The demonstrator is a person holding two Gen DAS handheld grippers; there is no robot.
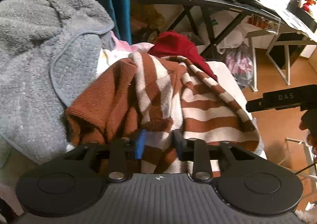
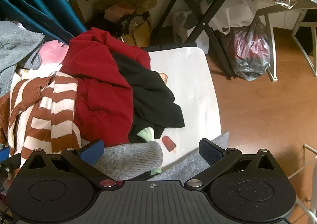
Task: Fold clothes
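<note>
Striped knit sweater (image 1: pixel 158 93) pinched in left hand-held gripper (image 1: pixel 159 144); right hand-held gripper (image 2: pixel 151 151) wide apart, empty.

Left gripper (image 1: pixel 159 144) narrowed, maybe pinching; right gripper (image 2: pixel 151 151) spread wide, angled down.

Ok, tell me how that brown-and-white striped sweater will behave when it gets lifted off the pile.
The striped sweater looks like a soft knit lying in loose folds, so it will probably sag and stretch rather than hold shape. Its fuzzy ribbed surface should grip well between the left hand-held gripper pads. It overlaps the red garment, which it may drag.
</note>
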